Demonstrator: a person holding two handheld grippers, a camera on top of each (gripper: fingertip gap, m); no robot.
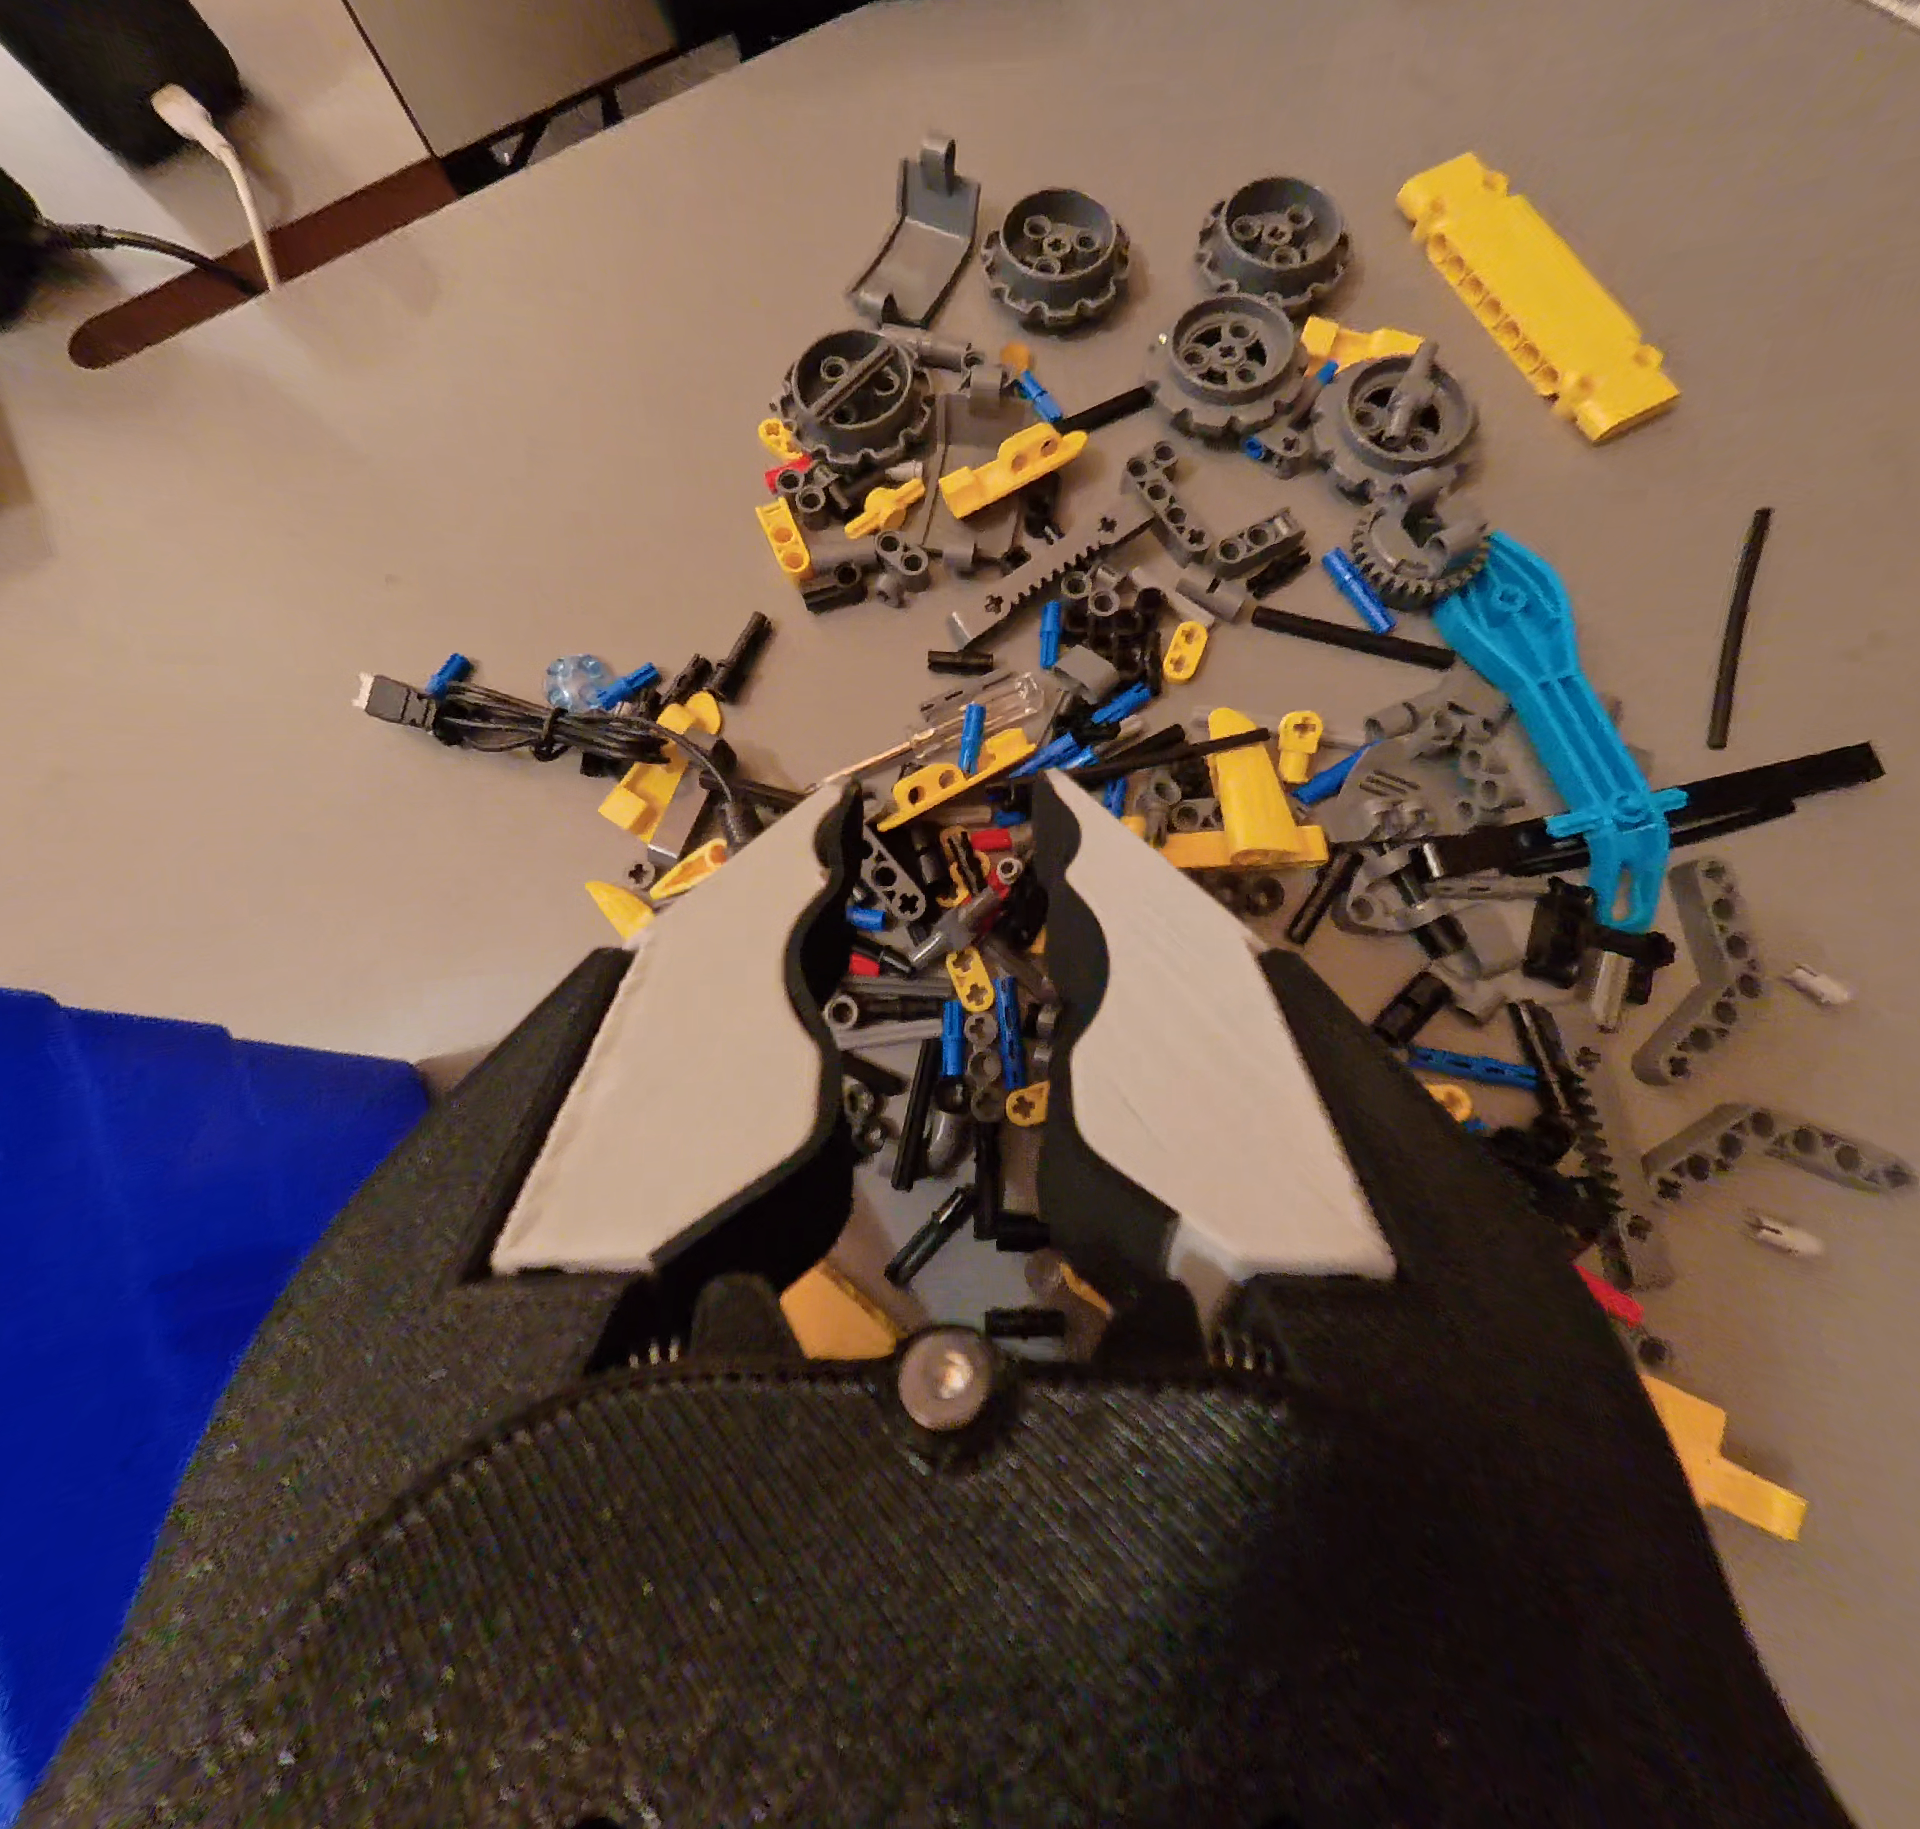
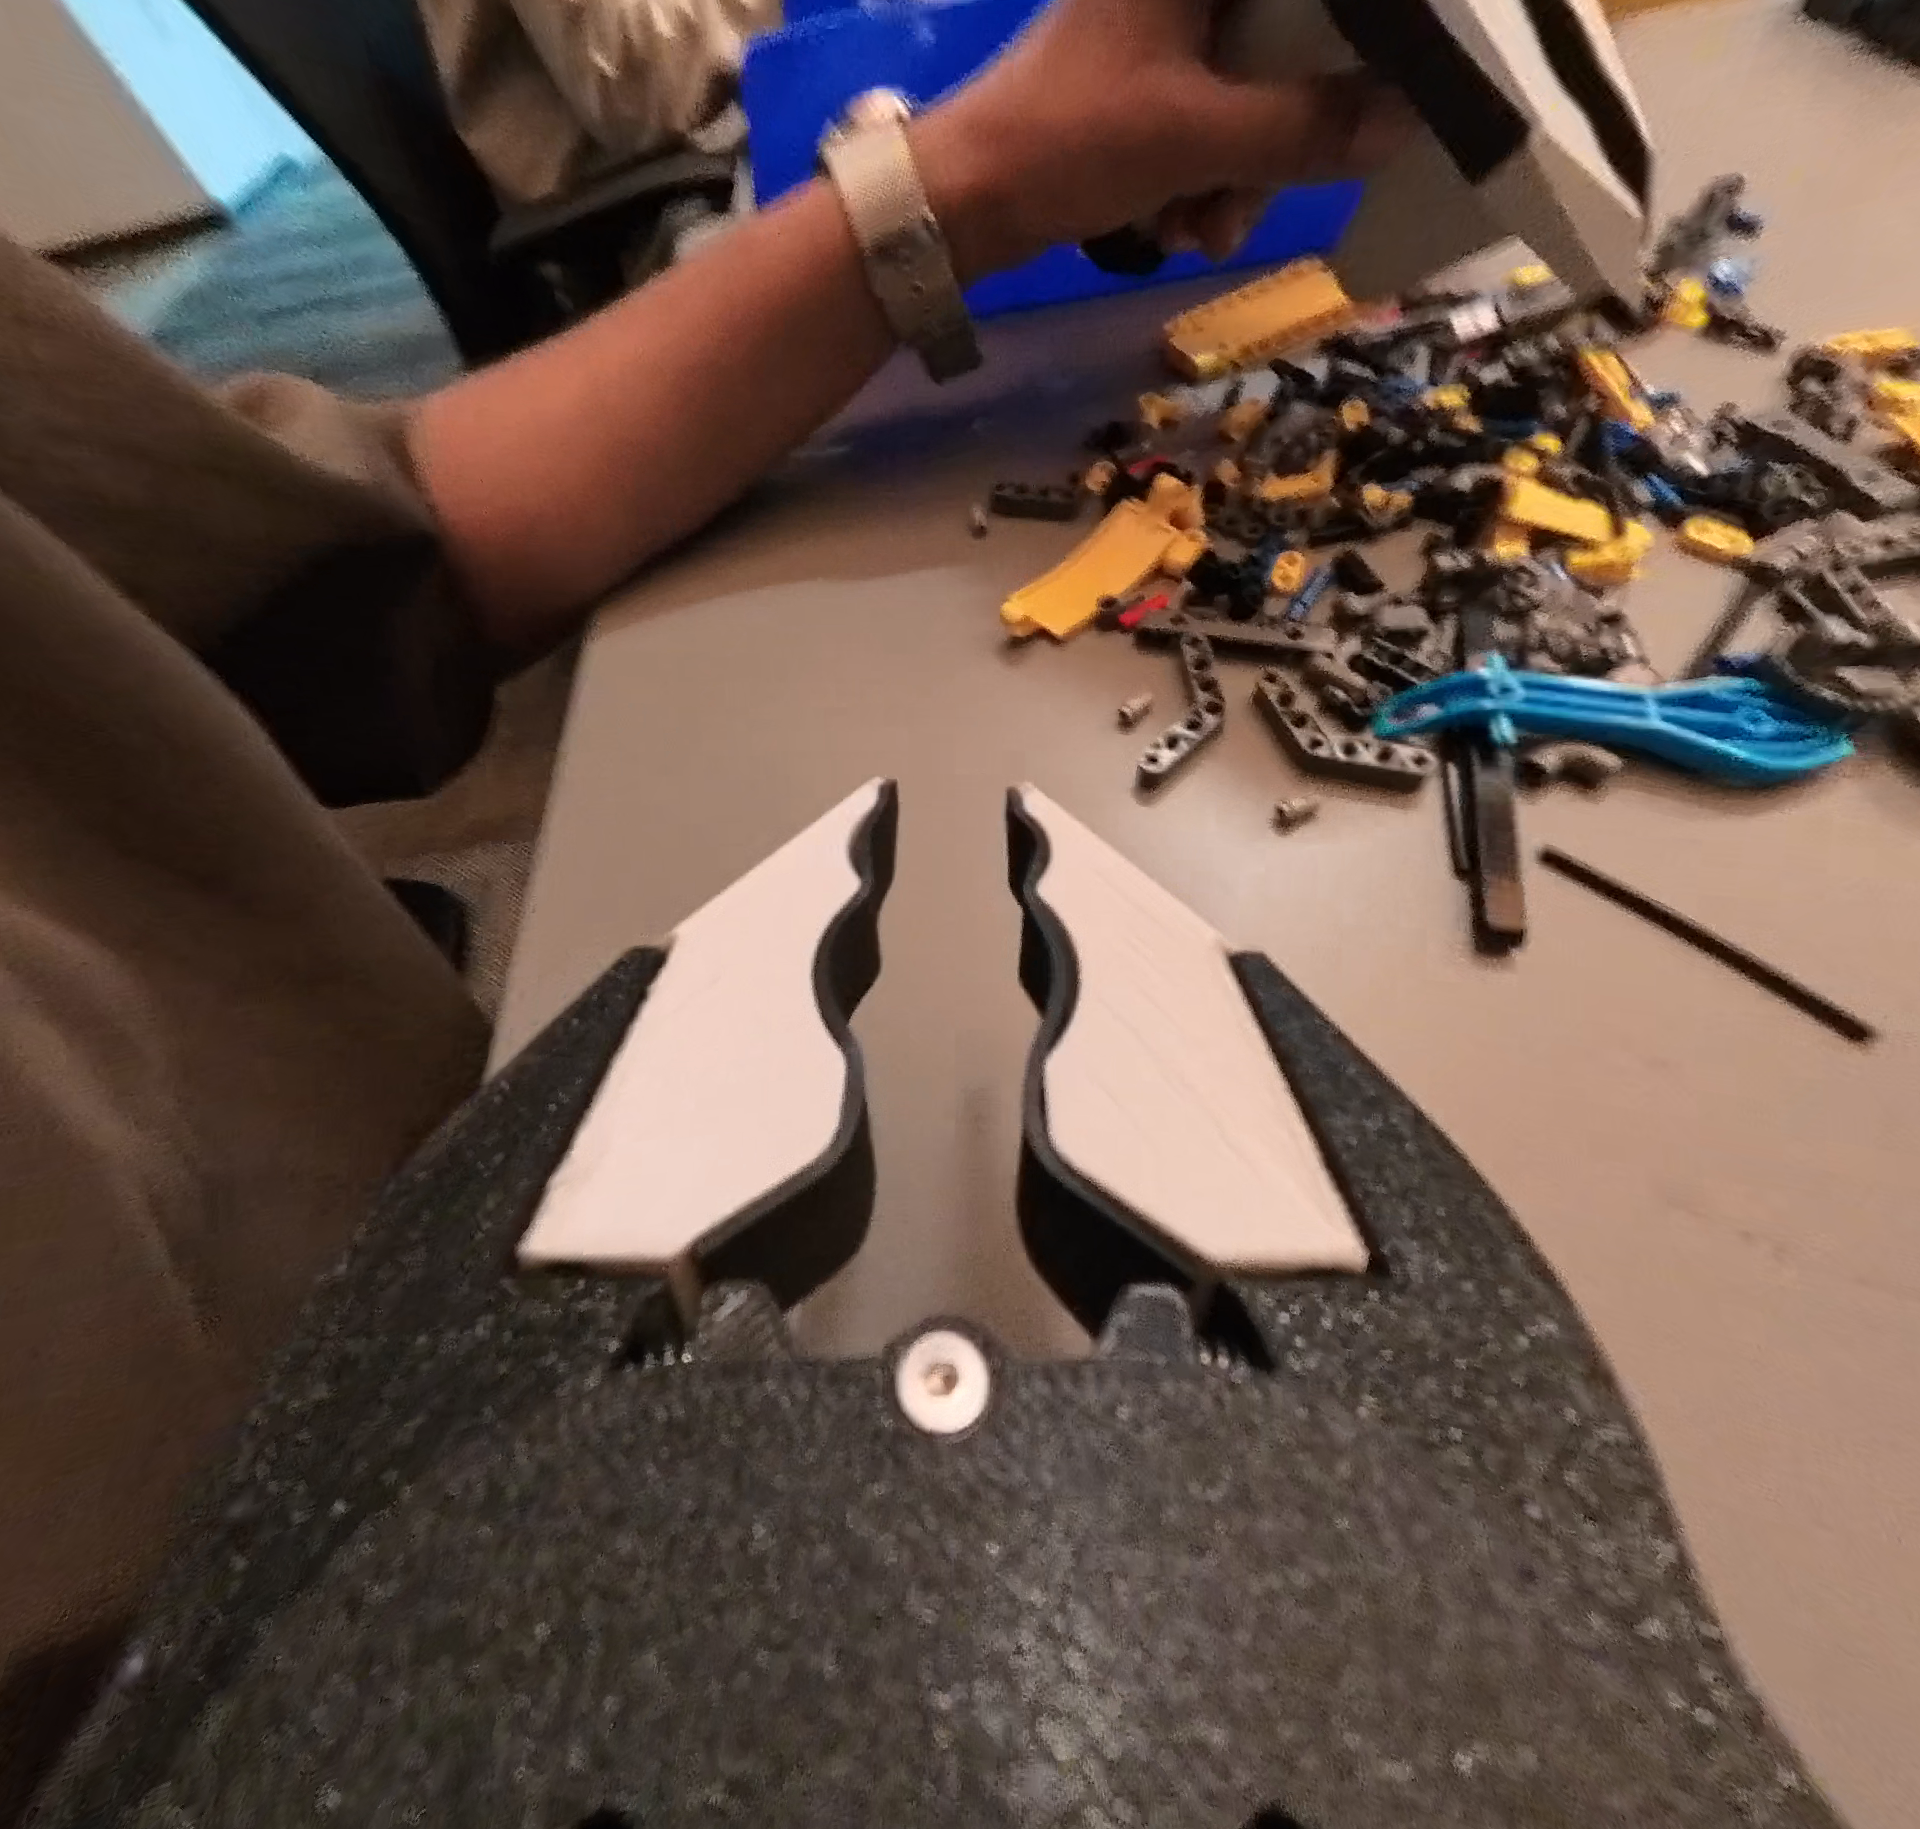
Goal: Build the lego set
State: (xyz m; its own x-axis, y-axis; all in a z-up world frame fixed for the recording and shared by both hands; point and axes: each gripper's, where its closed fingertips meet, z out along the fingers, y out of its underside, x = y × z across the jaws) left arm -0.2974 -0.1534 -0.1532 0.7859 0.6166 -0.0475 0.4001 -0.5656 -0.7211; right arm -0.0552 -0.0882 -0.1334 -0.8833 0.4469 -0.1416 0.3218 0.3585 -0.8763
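A heap of small plastic building parts (image 1: 1049, 699) in yellow, grey, black and blue lies on a grey table (image 1: 499, 491). My left gripper (image 1: 945, 792) is open and empty, poised just above the near side of the heap, with small pins and beams showing between its fingers. It also shows in the right wrist view (image 2: 1621, 221), held by a hand (image 2: 1122, 117) with its tips down at the pile (image 2: 1507, 522). My right gripper (image 2: 951, 792) is open and empty over bare table, left of and short of the pile.
Several dark grey wheels (image 1: 1055, 257), a long yellow panel (image 1: 1532, 293), a bright blue tool (image 1: 1558, 709), a thin black rod (image 1: 1740, 626) and a coiled black cable (image 1: 540, 730) lie around the heap. A blue bin (image 1: 156, 1260) stands at my left. A forearm with a wristband (image 2: 904, 231) crosses the right wrist view. About 25 cm separates my left fingertips from my right. The thin black rod (image 1: 1740, 626) is about 15 cm from both grippers' fingertips. It turns up in the right wrist view (image 2: 1689, 922) as well.
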